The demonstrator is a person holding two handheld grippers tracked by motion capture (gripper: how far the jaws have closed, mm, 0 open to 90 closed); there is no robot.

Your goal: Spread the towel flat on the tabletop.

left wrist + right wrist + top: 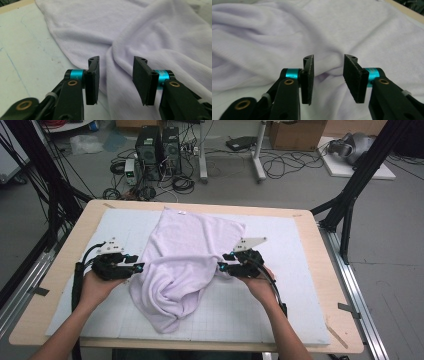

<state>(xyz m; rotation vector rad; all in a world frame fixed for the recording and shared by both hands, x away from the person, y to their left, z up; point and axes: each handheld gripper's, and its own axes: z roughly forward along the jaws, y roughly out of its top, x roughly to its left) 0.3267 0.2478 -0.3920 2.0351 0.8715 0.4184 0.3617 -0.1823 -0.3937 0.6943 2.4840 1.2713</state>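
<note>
Towel (182, 265) lies crumpled mid-mat (280, 315) on the table (65, 265); left gripper (136, 265) at its left edge, right gripper (223, 262) at its right (both just beside it).

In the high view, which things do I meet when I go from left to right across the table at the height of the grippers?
Light wooden table edge → left black two-jaw gripper → crumpled pale lilac towel → right black two-jaw gripper → white gridded mat.

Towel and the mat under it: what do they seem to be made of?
Towel: soft pale lilac cloth, probably terry or fleece, judging by its fuzzy matte nap, ribbed hem and loose folds. Mat: pale, matte sheet printed with a grid, possibly foam or vinyl; it is scuffed.
</note>
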